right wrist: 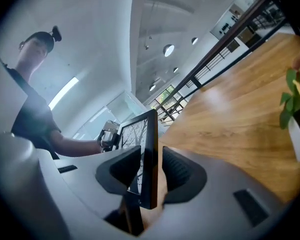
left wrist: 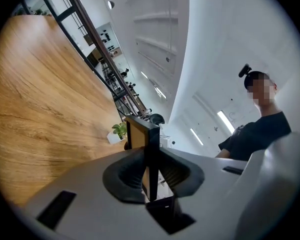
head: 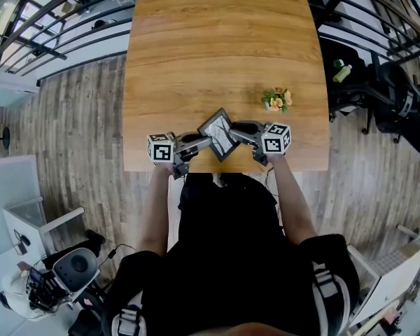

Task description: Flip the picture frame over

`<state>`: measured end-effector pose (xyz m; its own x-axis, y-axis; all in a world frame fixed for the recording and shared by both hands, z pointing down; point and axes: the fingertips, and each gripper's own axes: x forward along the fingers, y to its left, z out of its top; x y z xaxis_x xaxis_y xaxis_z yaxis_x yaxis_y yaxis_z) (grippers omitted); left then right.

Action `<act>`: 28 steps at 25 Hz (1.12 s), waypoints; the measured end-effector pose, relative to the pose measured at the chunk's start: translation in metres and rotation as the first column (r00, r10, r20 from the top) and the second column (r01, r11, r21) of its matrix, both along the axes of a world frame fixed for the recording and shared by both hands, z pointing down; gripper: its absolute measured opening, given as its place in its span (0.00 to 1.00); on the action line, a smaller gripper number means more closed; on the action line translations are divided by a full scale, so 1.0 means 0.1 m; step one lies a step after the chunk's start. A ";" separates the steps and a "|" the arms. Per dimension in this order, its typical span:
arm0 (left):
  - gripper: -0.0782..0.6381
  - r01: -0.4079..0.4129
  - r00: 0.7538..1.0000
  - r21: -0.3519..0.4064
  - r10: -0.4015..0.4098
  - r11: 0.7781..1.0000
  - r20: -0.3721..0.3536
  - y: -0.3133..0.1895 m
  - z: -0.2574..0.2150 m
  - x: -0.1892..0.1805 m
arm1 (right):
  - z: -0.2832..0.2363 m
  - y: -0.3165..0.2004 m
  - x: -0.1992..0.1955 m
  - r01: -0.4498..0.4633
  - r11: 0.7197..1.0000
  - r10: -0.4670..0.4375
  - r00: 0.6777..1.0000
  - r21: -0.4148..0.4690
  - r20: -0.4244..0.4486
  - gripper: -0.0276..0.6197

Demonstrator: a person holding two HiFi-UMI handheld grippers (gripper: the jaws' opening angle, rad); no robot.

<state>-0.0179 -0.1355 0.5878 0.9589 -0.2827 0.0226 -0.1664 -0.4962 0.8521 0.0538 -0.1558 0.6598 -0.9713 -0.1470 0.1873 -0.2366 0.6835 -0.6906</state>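
1. Closest to you, your two hands hold the grippers side by side over the near edge of the table (head: 217,47). They point at each other, so each one can reach a side of the same thing.
2. Your left gripper (head: 207,143) has its fingers partly closed and pinching one edge of the picture frame (head: 219,133). The left gripper view shows the thin black edge squeezed between the two dark pads. This grip looks like the one that carries the frame.
3. Your right gripper (head: 235,129) has its fingers wide, one on each side of the frame's other edge. In the right gripper view I see a thin gap beside one pad, so I think it is not squeezing yet. It is there to take a new hold for the turn.
4. The picture frame sits between the two grippers, standing on its edge and tilted. It looks lifted off the wood. The tree drawing faces one way and the plain brown back faces the other. So I think the flip is about half done.
5. A bit farther, to your right, a small flower pot (head: 276,100) stands on the table, well apart from the frame. Turn the frame on your side so you do not bump it.
6. Beyond that is bare wood, good for laying the frame down.
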 end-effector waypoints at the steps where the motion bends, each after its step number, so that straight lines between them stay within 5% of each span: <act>1: 0.24 -0.008 1.000 -0.003 0.008 1.000 -0.009 0.01 -0.01 0.01 | 0.00 0.02 0.01 0.009 1.000 -0.009 1.000 -0.012 0.016 0.26; 9: 0.24 -0.031 1.000 0.000 0.031 1.000 -0.003 0.02 0.03 0.02 | 0.01 0.11 0.00 0.015 0.996 -0.010 0.998 -0.091 0.056 0.21; 18: 0.24 0.086 0.993 0.009 -0.087 0.996 0.077 -0.19 0.13 0.01 | 0.08 0.04 0.08 -0.104 0.994 0.104 0.995 -0.042 -0.016 0.20; 28: 0.23 0.263 0.952 -0.018 -0.256 0.965 0.168 -0.51 0.39 -0.16 | 0.19 -0.06 0.06 -0.245 0.968 0.241 0.968 -0.054 -0.071 0.18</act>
